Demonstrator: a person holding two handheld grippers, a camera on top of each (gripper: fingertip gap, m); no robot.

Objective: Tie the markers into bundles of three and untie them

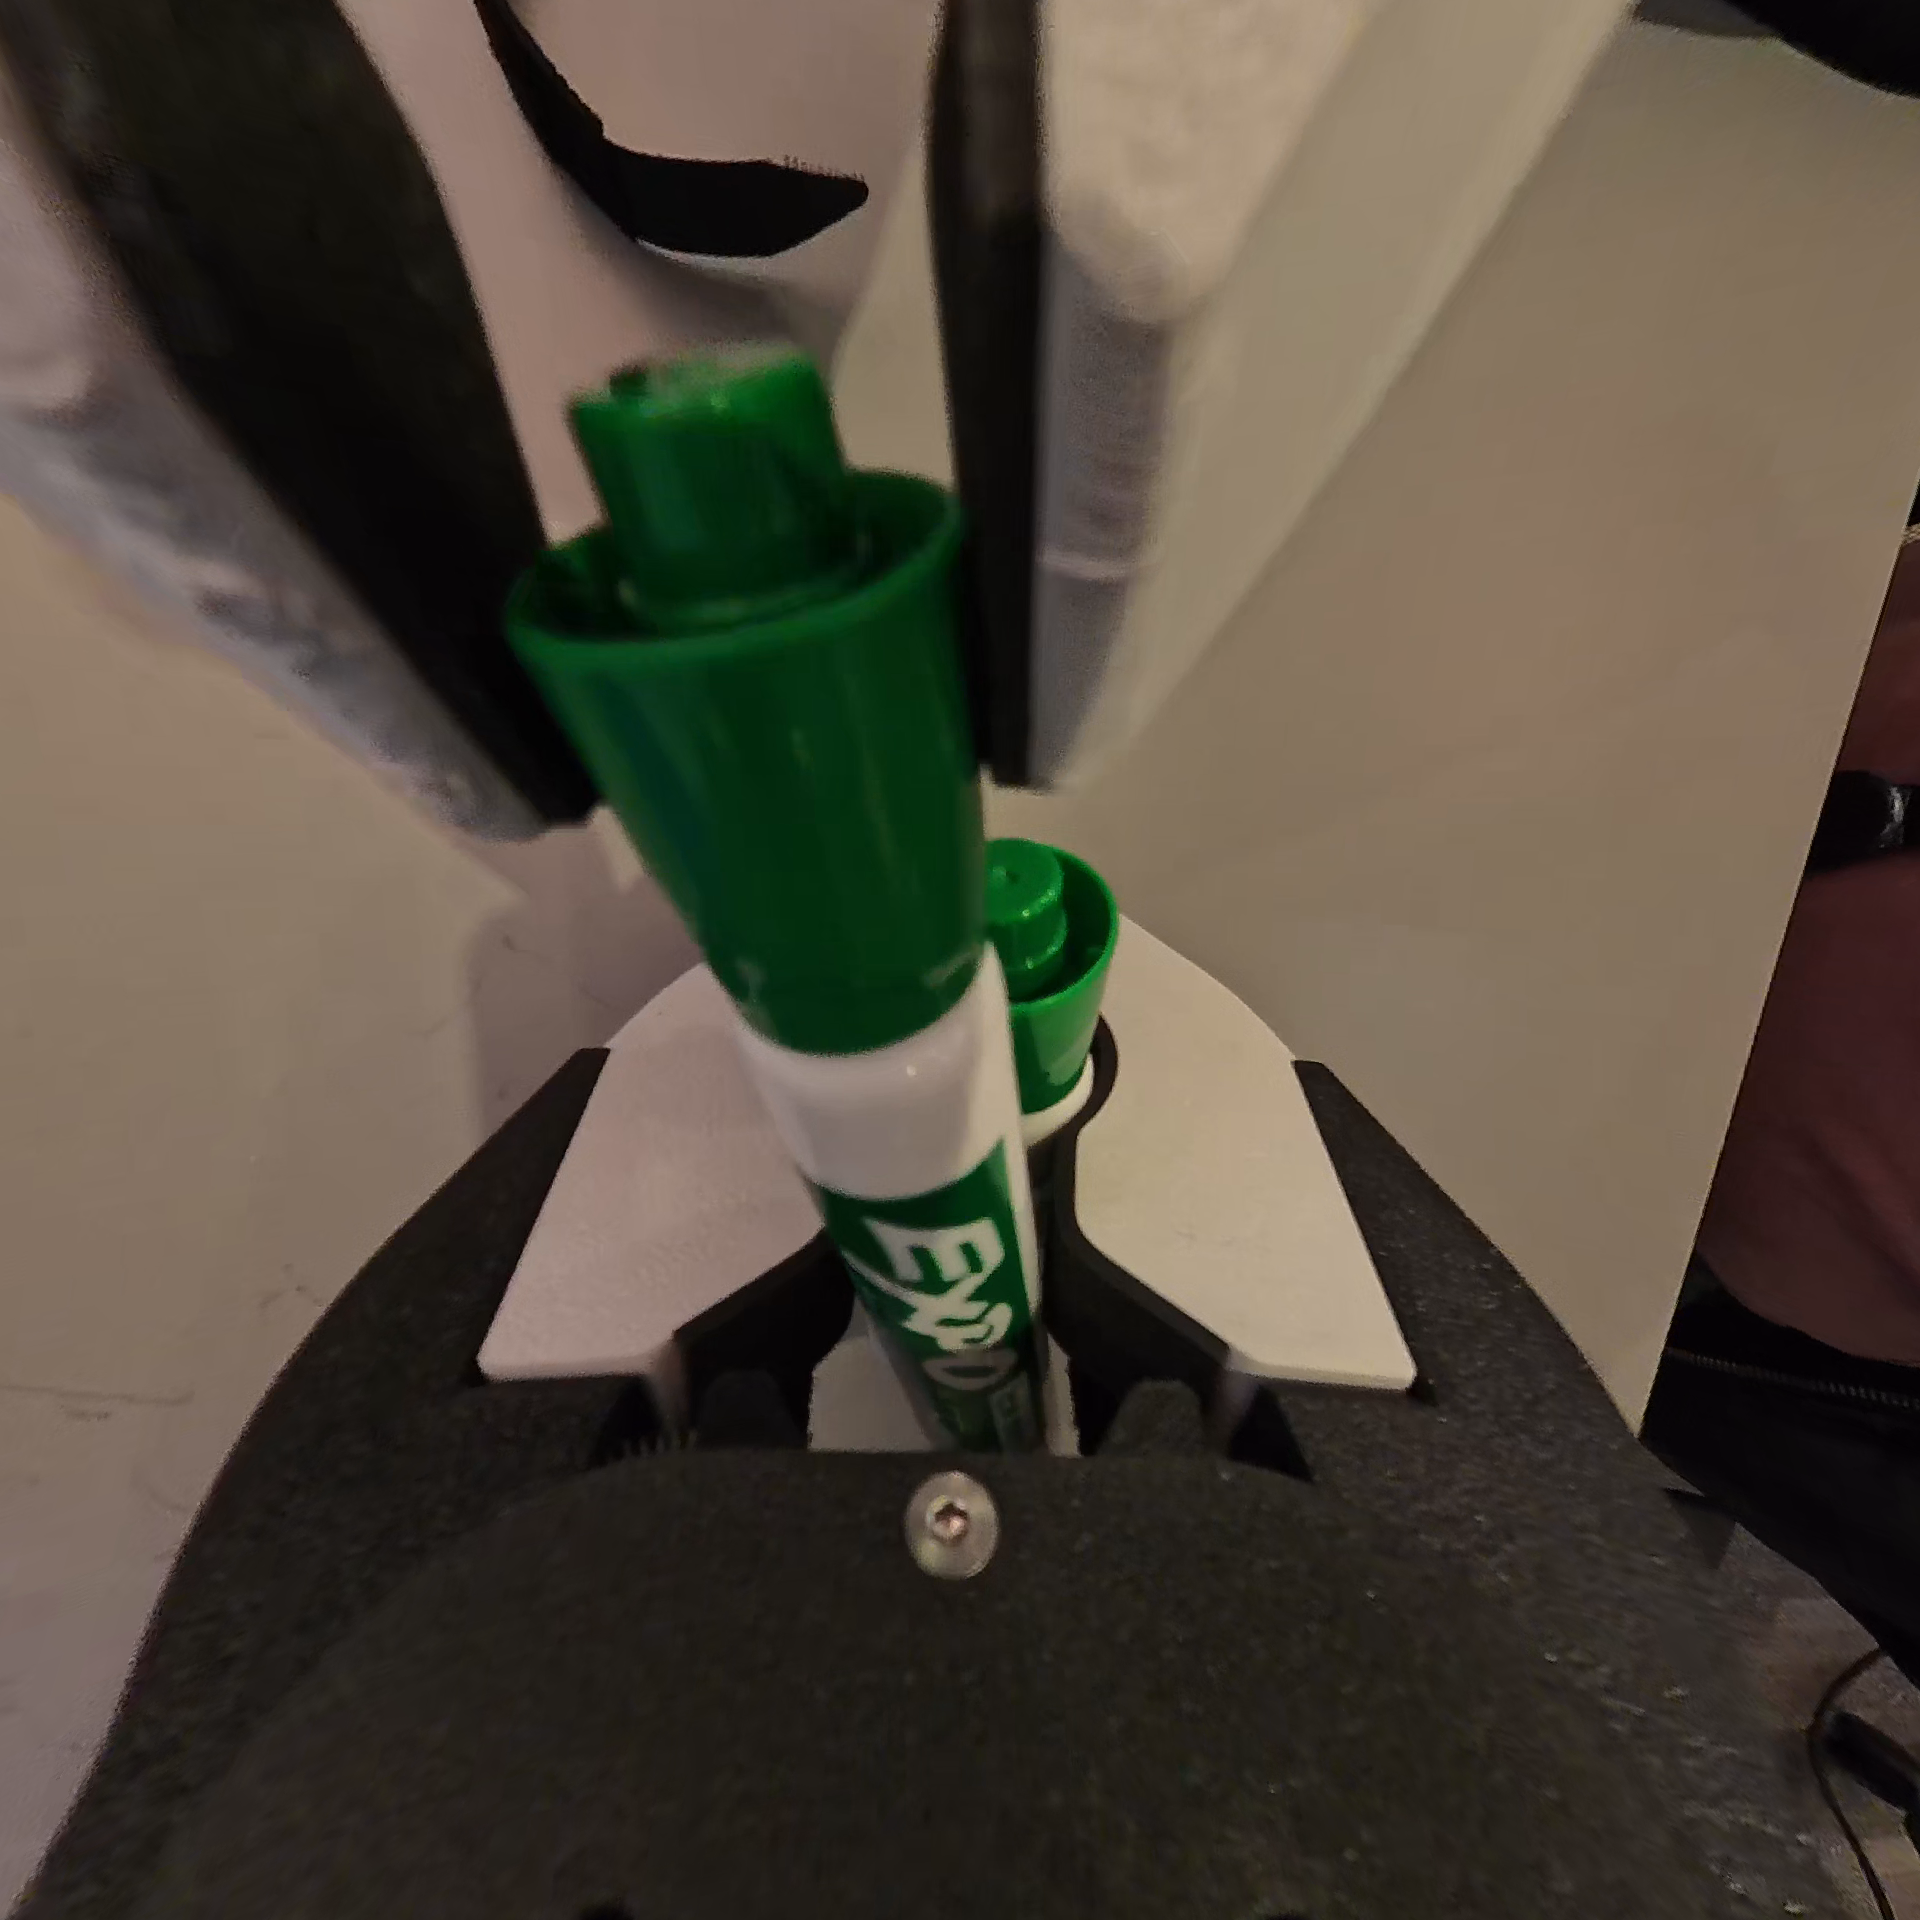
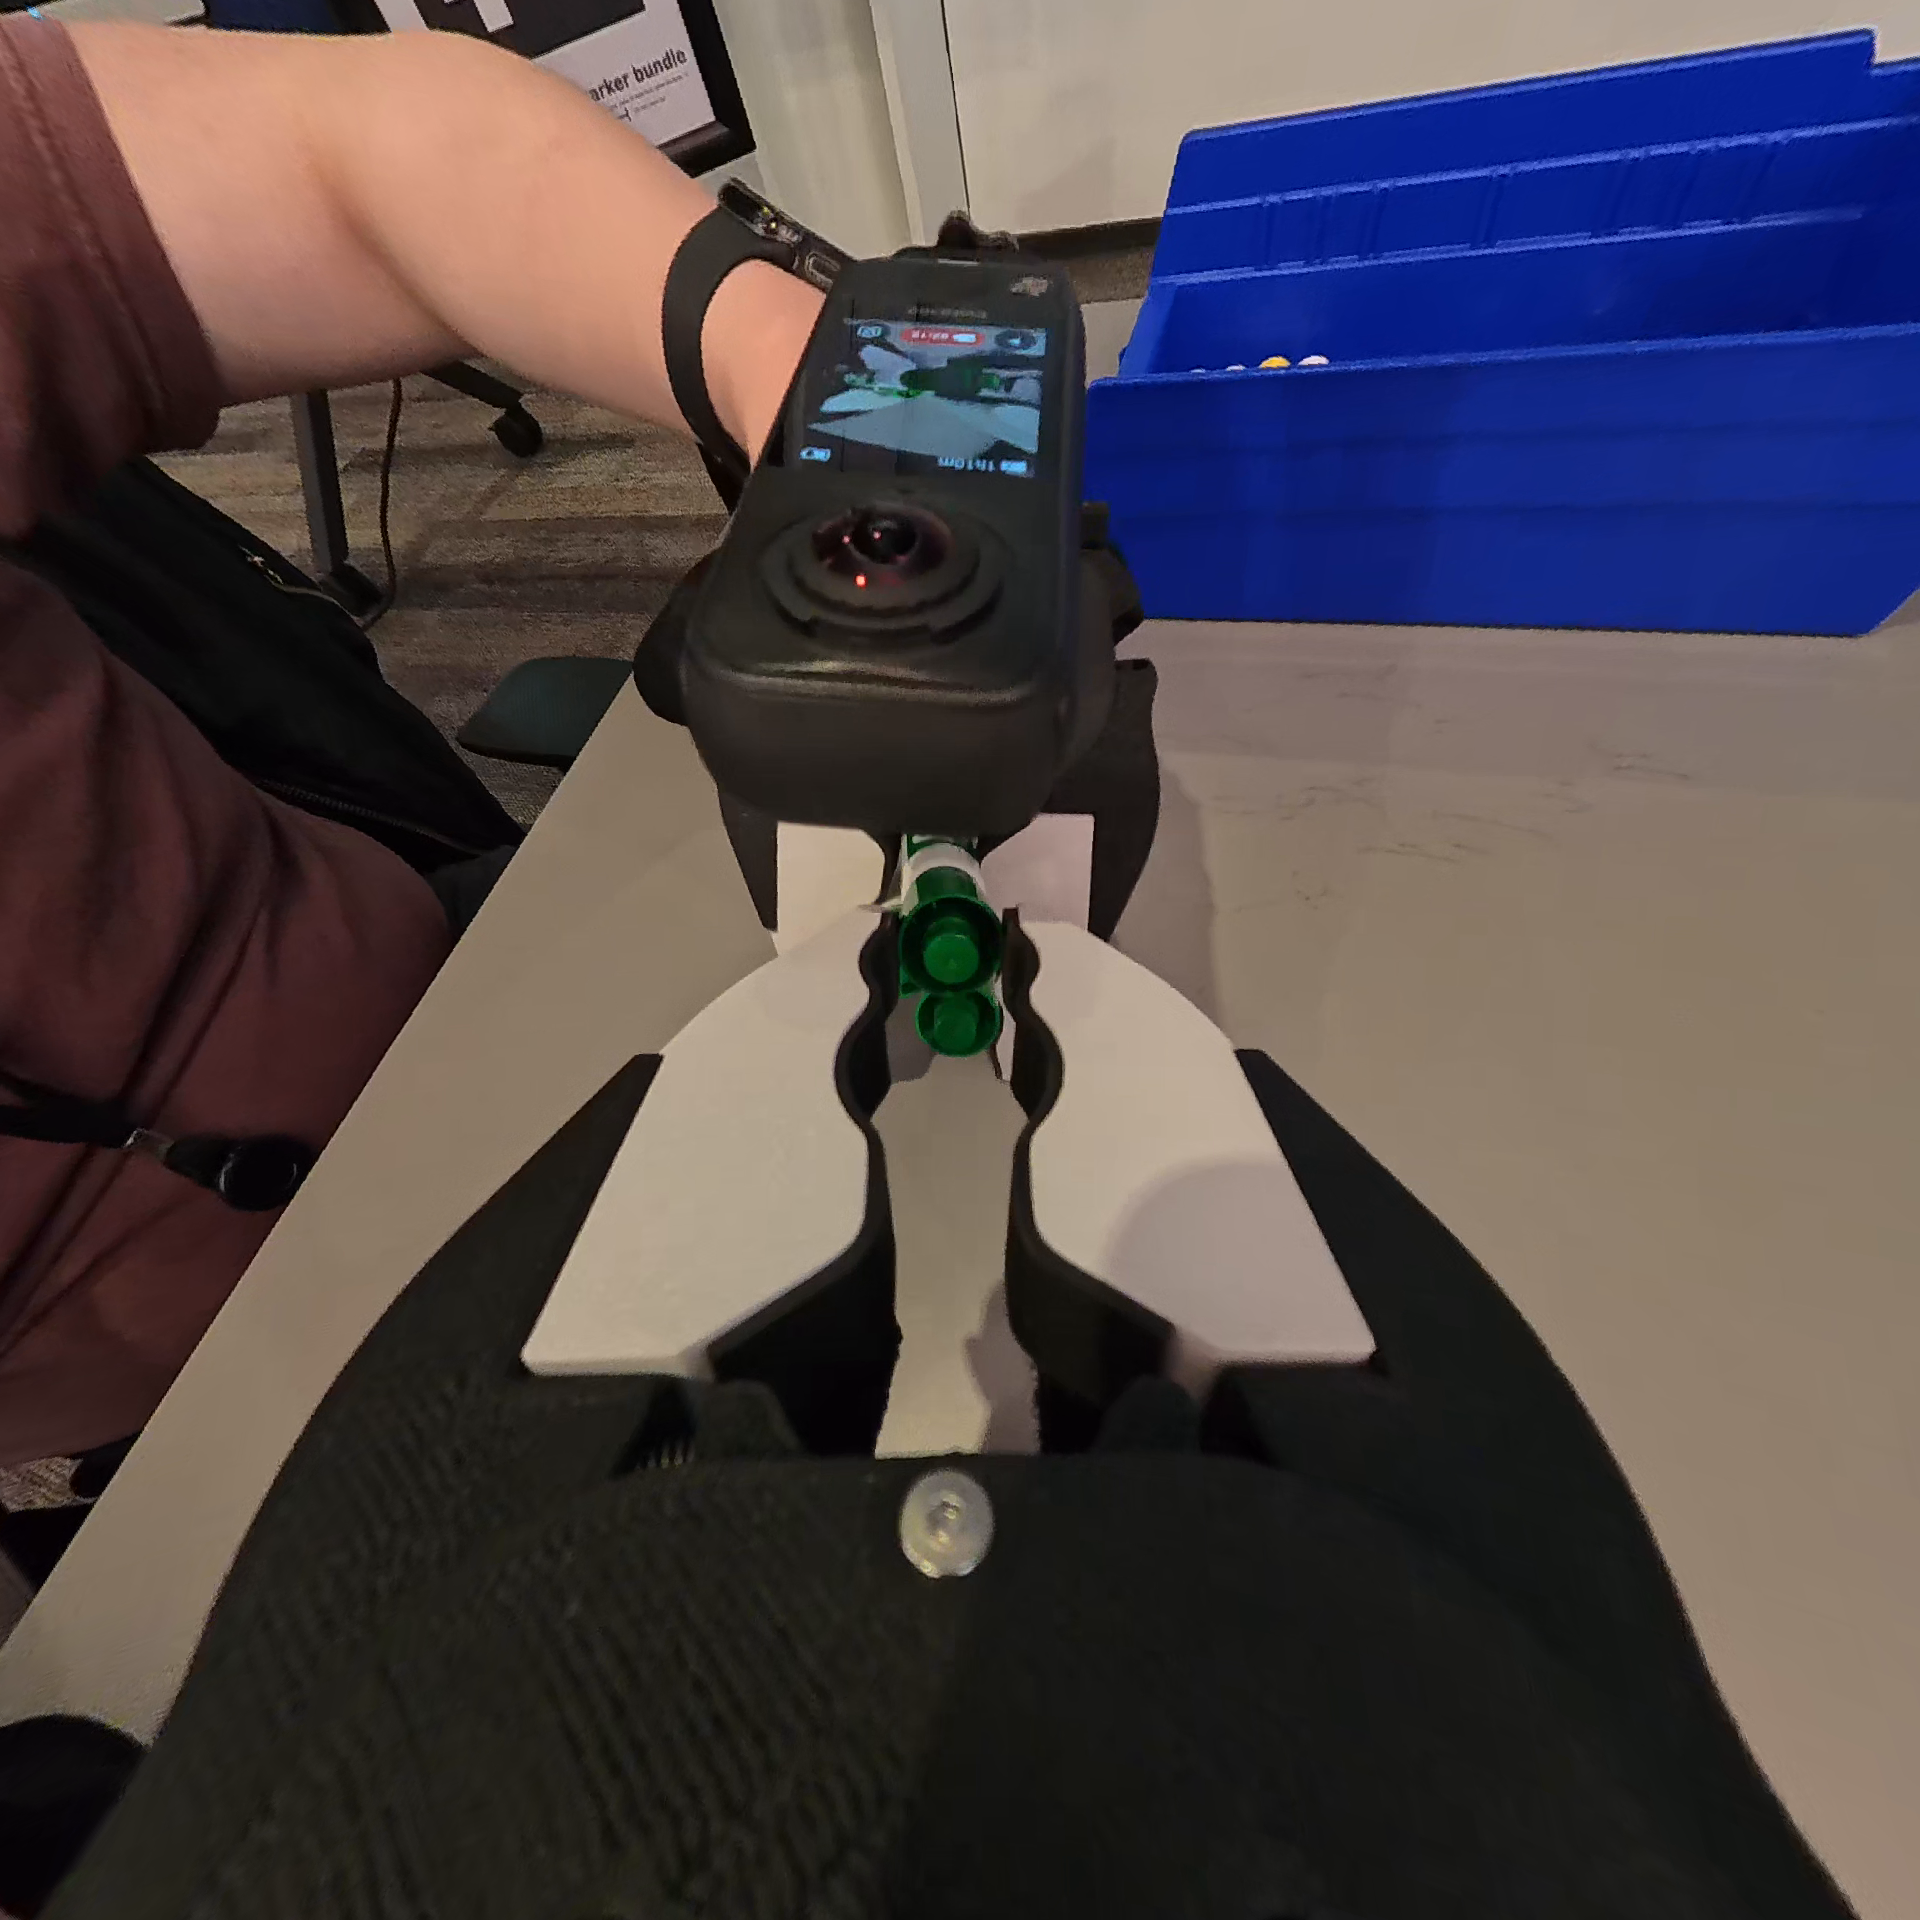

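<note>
Nearest my left lens, a green marker (image 1: pixel 790 831) fills the frame, its barrel running back between the fingers of the left gripper (image 1: pixel 940 1122), which pinch it and a second marker (image 1: pixel 1049 987) tucked just beside and below. I judge this grip is meant to keep the pens parallel so a tie can go round them. From the right wrist view, the right gripper (image 2: pixel 948 997) faces the left one head-on above the table (image 2: pixel 1507 935); its fingers stand close either side of the two green cap ends (image 2: pixel 948 977), though I cannot tell whether they press or merely bracket. Only two markers show; a third I cannot find. Caps are glossy dark green, stepped at the end; barrels white with green printed bands. A black strap (image 1: pixel 717 197) lies beyond, blurred. Blue bins (image 2: pixel 1507 416) sit at the table's back.
</note>
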